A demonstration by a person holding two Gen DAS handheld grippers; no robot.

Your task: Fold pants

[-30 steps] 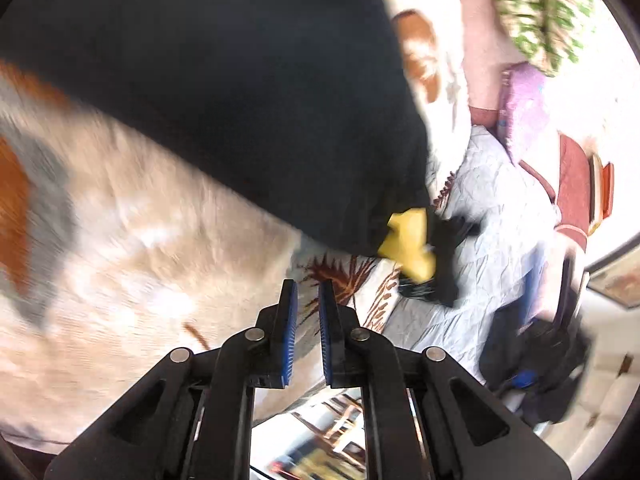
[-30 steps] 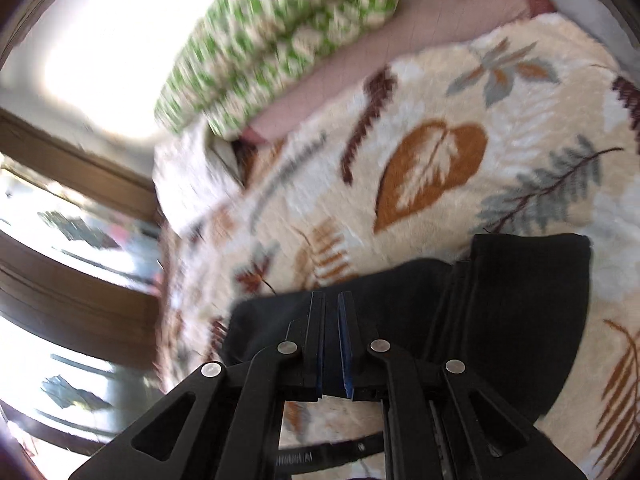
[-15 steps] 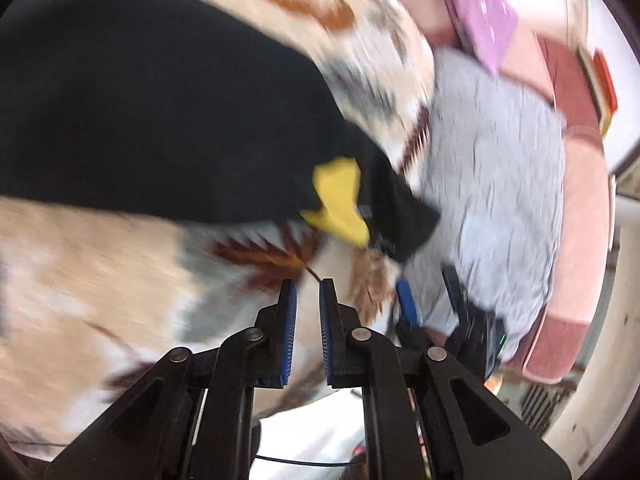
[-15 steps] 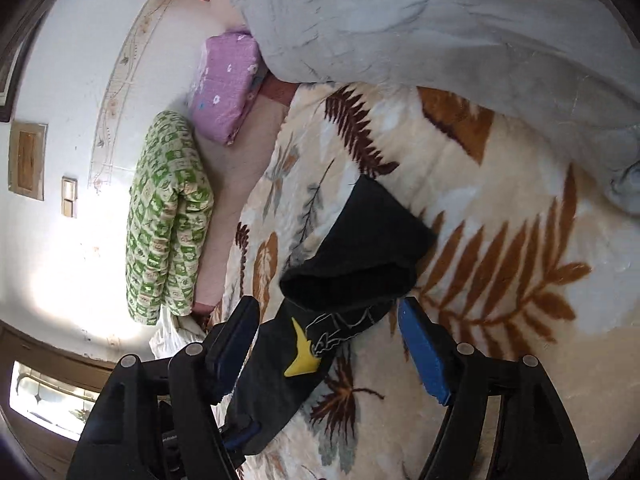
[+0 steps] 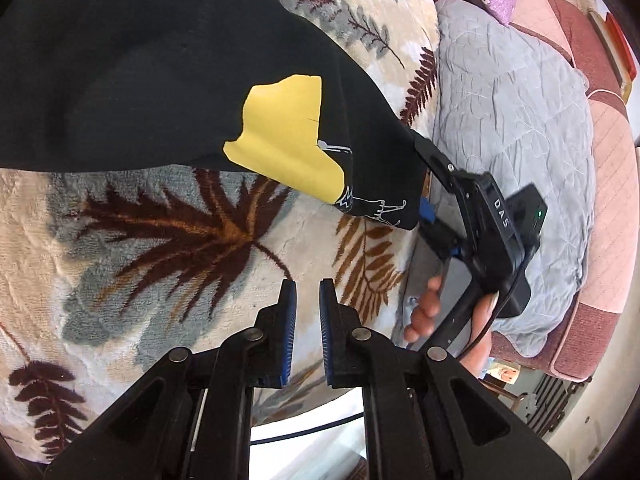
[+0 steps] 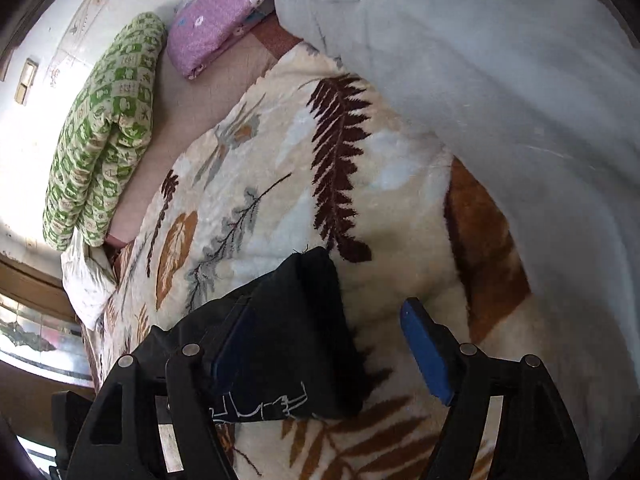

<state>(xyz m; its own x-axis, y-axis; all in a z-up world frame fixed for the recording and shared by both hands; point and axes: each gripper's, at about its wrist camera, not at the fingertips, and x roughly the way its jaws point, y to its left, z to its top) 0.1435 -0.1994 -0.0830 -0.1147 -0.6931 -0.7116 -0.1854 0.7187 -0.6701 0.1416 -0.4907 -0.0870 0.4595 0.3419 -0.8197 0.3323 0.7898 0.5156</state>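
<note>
Black pants (image 5: 132,76) with a yellow patch (image 5: 288,132) lie on a leaf-patterned fleece blanket (image 5: 160,248). My left gripper (image 5: 307,284) hovers over the blanket just below the pants, shut, with nothing between its blue pads. A hand holds my right gripper (image 5: 425,182) at the pants' right end. In the right wrist view this gripper (image 6: 328,308) stands wide open with the printed end of the pants (image 6: 296,340) between its fingers. The cloth lies against the left finger (image 6: 234,344); the right pad (image 6: 424,352) is apart from it.
A grey quilt (image 5: 512,120) covers the bed to the right of the blanket, right next to the pants' end. Farther back are a purple pillow (image 6: 220,16) and a folded green checked blanket (image 6: 104,132). The bed's edge runs below my left gripper.
My right gripper went from shut to wide open and came down to the end of the pants. The left gripper stayed shut and swung along the pants' edge toward the yellow patch.
</note>
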